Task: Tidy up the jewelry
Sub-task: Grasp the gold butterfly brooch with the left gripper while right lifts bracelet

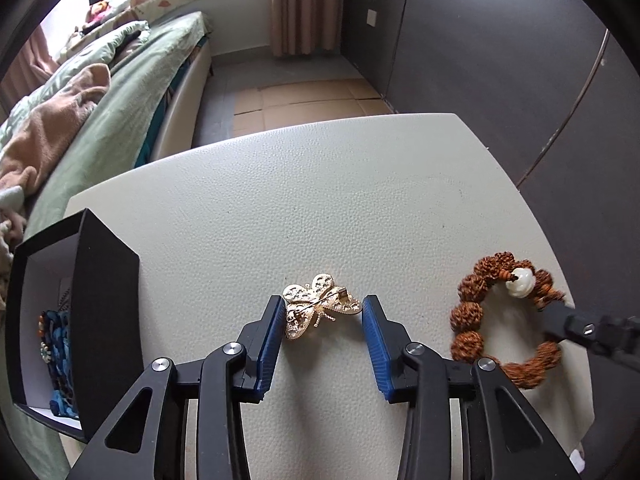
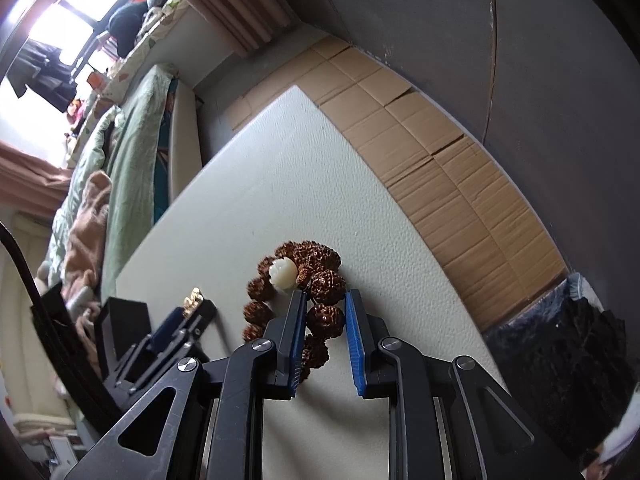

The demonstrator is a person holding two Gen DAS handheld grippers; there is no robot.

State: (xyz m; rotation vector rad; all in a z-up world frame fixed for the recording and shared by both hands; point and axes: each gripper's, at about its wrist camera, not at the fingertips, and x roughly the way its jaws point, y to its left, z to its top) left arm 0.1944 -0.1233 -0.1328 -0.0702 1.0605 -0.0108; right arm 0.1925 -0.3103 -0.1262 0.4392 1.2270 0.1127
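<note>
A gold butterfly brooch [image 1: 320,306] lies on the white table [image 1: 320,200] between the blue pads of my left gripper [image 1: 323,312], and both pads touch its wings. A bracelet of brown knobbly beads with one white bead [image 1: 496,320] lies to the right. In the right wrist view my right gripper [image 2: 325,312] is shut on one bead of this bracelet [image 2: 326,318]. One of its fingers [image 1: 560,316] reaches in over the bracelet in the left wrist view. The right wrist view shows the left gripper [image 2: 188,316] with the brooch [image 2: 194,298] at its tip.
An open black box [image 1: 108,300] stands at the table's left edge with a blue beaded piece [image 1: 60,344] inside. A bed with green bedding [image 1: 120,100] lies beyond it. Flattened cardboard [image 2: 460,168] covers the floor along the table's far side, below a dark wall.
</note>
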